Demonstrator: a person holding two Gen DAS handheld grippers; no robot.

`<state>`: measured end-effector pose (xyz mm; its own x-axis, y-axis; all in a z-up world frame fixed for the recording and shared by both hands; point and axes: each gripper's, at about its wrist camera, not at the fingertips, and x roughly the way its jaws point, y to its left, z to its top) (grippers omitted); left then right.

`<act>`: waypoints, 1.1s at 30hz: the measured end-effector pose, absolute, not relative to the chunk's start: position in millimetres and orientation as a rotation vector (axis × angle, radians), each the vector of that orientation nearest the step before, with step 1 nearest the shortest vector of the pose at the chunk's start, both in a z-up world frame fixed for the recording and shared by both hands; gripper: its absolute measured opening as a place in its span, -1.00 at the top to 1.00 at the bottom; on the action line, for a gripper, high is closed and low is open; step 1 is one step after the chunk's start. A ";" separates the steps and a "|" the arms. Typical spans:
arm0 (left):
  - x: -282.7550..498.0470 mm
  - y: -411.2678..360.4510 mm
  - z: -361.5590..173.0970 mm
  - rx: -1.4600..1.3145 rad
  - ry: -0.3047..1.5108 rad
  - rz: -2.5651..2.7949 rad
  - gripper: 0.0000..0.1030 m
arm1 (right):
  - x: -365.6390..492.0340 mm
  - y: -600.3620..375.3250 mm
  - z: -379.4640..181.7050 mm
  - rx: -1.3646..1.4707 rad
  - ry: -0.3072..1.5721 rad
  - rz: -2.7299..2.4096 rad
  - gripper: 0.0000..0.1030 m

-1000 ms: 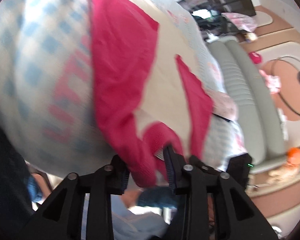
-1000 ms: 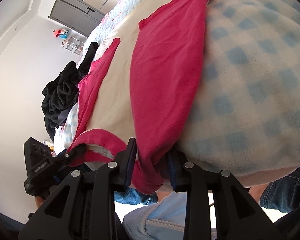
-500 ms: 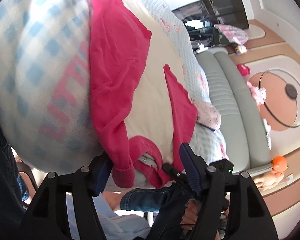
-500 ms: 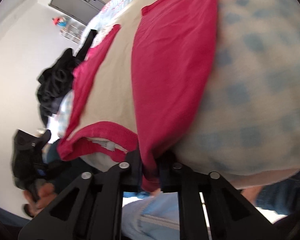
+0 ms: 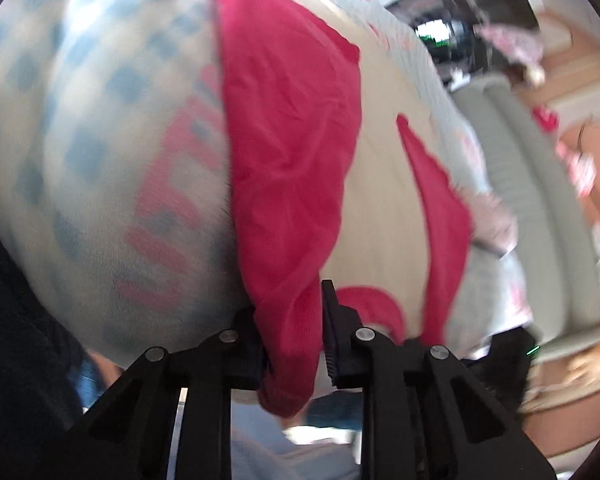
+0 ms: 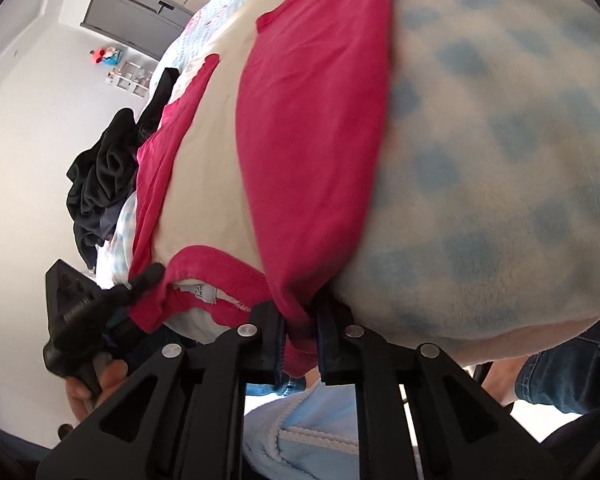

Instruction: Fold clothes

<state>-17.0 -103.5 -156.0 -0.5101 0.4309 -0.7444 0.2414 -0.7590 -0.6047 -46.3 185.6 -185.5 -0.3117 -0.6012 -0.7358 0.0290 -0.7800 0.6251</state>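
A red and cream shirt is spread on a bed, beside a blue-checked blanket; in the left wrist view the blanket is seen at the left, the shirt's red sleeve in the middle, its cream body and second red sleeve further right, and a grey sofa at the far right; a bunched red fold of the shirt is held between the fingers of the left hand-held gripper, whose jaws are closing on it, the cloth hanging out below them; the picture is blurred.

In the right wrist view a dark heap of clothes is seen at the left by a white wall, with a grey cabinet behind; below it the left hand-held gripper is seen again, held in a hand, its tip at the shirt's red collar; further right the red sleeve is clenched tightly in the right hand-held gripper, a small tuft of red cloth being pinched between the pads; the blanket fills the right side, touching the sleeve's edge.
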 end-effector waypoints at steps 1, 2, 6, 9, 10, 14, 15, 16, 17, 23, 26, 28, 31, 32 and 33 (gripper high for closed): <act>-17.8 -101.5 -158.3 -1.533 -1.013 2.413 0.62 | -45.8 184.0 -182.9 1.536 -0.695 -2.151 0.80; -18.4 -100.1 -160.8 -1.574 -0.999 2.403 0.62 | -45.0 181.8 -180.2 1.540 -0.658 -2.166 0.80; -11.3 -112.7 -163.1 -1.519 -1.156 2.330 0.63 | -41.8 176.7 -177.5 1.550 -0.609 -2.182 0.77; -3.4 -126.6 -156.9 -1.389 -1.290 2.300 0.60 | -40.9 183.6 -177.8 1.525 -0.677 -2.154 0.72; -1.0 -130.9 -155.0 -1.348 -1.328 2.290 0.54 | -40.5 185.8 -177.2 1.510 -0.699 -2.147 0.69; 1.5 -139.3 -154.4 -1.279 -1.416 2.275 0.16 | -41.7 189.2 -174.5 1.459 -0.756 -2.129 0.52; -0.5 -138.5 -156.0 -1.288 -1.419 2.273 0.15 | -42.1 188.8 -175.6 1.462 -0.758 -2.124 0.51; -2.6 -137.7 -157.6 -1.298 -1.422 2.271 0.15 | -42.2 188.1 -177.1 1.468 -0.755 -2.121 0.51; -4.6 -136.8 -159.1 -1.307 -1.426 2.269 0.15 | -42.3 187.4 -178.5 1.474 -0.752 -2.117 0.51; -28.7 -105.7 -162.4 -1.413 -1.210 2.299 0.26 | -45.5 179.9 -180.3 1.478 -0.751 -2.121 0.49; -30.8 -100.2 -156.0 -1.398 -1.131 2.367 0.34 | -45.3 173.9 -173.8 1.435 -0.704 -2.146 0.49; -33.9 -101.1 -160.0 -1.405 -1.163 2.366 0.34 | -47.0 171.7 -177.4 1.438 -0.689 -2.157 0.49; -37.8 -105.7 -169.0 -1.413 -1.231 2.339 0.34 | -50.5 174.6 -189.5 1.442 -0.743 -2.153 0.46; -38.2 -105.0 -171.4 -1.409 -1.239 2.342 0.34 | -51.1 175.8 -191.9 1.441 -0.771 -2.146 0.43; -37.5 -105.1 -172.2 -1.408 -1.236 2.347 0.34 | -51.2 176.8 -192.8 1.435 -0.788 -2.139 0.38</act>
<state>-37.5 -105.1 -172.2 -0.5525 0.4923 -0.6726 0.2761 -0.6533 -0.7050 -51.2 176.8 -192.8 -0.3617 -0.6401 -0.6778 0.0474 -0.7388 0.6723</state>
